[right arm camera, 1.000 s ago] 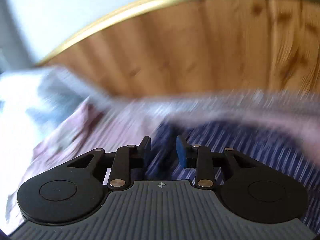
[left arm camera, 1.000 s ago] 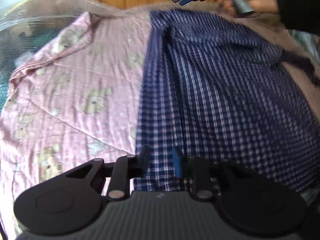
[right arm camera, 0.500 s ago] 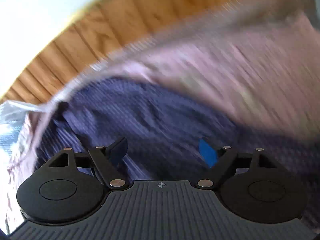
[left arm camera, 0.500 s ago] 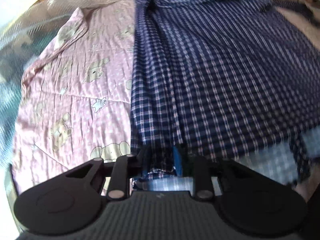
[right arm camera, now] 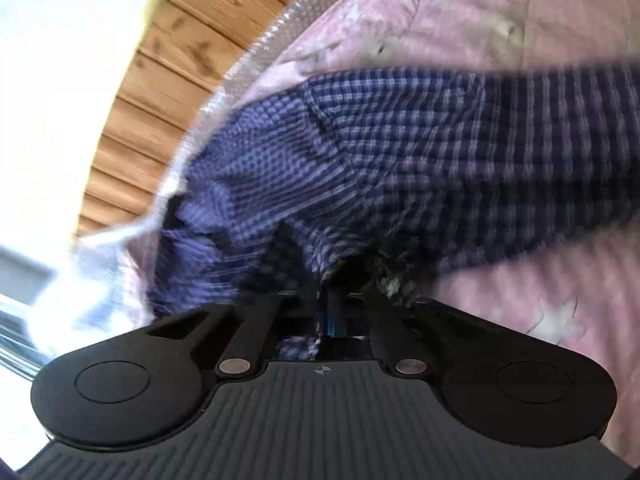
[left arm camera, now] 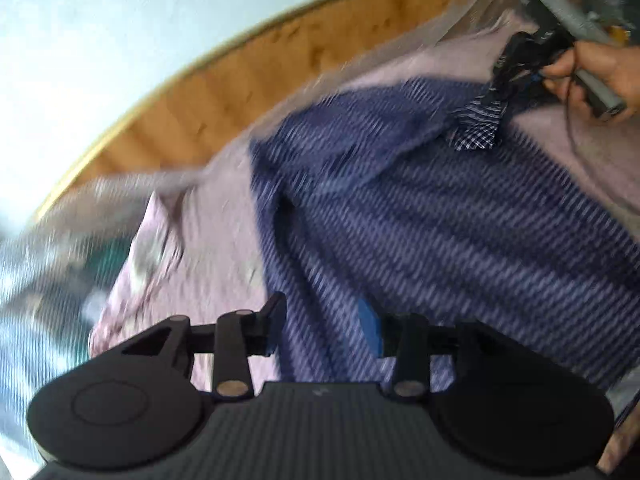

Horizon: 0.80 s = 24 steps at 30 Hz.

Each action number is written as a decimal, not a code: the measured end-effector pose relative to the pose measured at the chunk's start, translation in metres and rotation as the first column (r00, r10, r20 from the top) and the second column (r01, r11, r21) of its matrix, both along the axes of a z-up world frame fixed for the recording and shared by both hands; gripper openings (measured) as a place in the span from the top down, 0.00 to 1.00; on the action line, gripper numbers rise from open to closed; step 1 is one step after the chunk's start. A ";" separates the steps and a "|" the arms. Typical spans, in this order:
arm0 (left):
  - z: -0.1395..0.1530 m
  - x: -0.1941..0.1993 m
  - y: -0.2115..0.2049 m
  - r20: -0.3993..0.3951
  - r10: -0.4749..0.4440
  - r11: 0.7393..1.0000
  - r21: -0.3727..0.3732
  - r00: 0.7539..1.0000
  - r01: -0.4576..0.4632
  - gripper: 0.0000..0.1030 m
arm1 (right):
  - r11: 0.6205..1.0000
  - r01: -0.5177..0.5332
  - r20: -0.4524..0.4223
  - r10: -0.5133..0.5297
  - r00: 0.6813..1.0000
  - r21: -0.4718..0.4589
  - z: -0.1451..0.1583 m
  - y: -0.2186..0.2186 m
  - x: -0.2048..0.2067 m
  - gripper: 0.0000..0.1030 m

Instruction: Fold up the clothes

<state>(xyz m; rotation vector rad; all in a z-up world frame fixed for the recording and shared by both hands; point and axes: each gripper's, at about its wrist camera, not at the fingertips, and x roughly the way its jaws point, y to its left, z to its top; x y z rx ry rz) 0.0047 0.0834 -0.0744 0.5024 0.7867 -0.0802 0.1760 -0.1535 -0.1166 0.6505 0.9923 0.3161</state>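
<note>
A navy checked shirt (left arm camera: 420, 216) lay spread across a pink printed bedsheet (right arm camera: 520, 280) beside a wooden wall (left arm camera: 248, 80). The right gripper (right arm camera: 340, 300) was clamped shut on a bunched edge of the shirt. The left gripper (left arm camera: 324, 324) hovered above the fabric, its jaws opening with nothing pinched between them.

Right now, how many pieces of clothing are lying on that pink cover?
1: a navy checked shirt spread over the pink bed cover, one corner pinched in the right gripper. Anything beneath it would be hidden.
</note>
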 end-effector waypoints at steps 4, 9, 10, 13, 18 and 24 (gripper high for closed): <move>0.014 -0.003 -0.026 0.053 -0.031 0.997 -0.066 0.998 0.035 0.51 | 0.988 -0.046 0.369 0.097 0.924 -0.145 0.102 -0.008 -0.040 1.00; -0.001 0.015 -0.071 0.067 -0.150 0.984 -0.083 0.986 0.156 0.27 | 0.949 -0.199 0.459 0.293 0.838 -0.242 0.151 0.008 -0.086 1.00; -0.006 0.021 -0.083 0.069 -0.185 0.978 -0.084 0.980 0.191 0.20 | 0.946 -0.222 0.424 0.306 0.853 -0.237 0.146 0.019 -0.083 1.00; -0.028 0.046 -0.110 0.045 -0.243 0.965 -0.089 0.969 0.246 0.19 | 0.939 -0.285 0.304 0.332 0.893 -0.191 0.126 0.047 -0.071 1.00; -0.039 0.053 -0.083 -0.013 -0.152 0.964 -0.223 0.988 0.145 0.22 | 0.911 -0.407 0.210 0.411 0.887 -0.065 0.099 0.084 -0.073 1.00; -0.044 0.042 -0.035 -0.106 -0.053 0.912 -0.411 0.993 0.005 0.22 | 0.892 -0.449 0.162 0.437 0.885 0.043 0.077 0.111 -0.096 1.00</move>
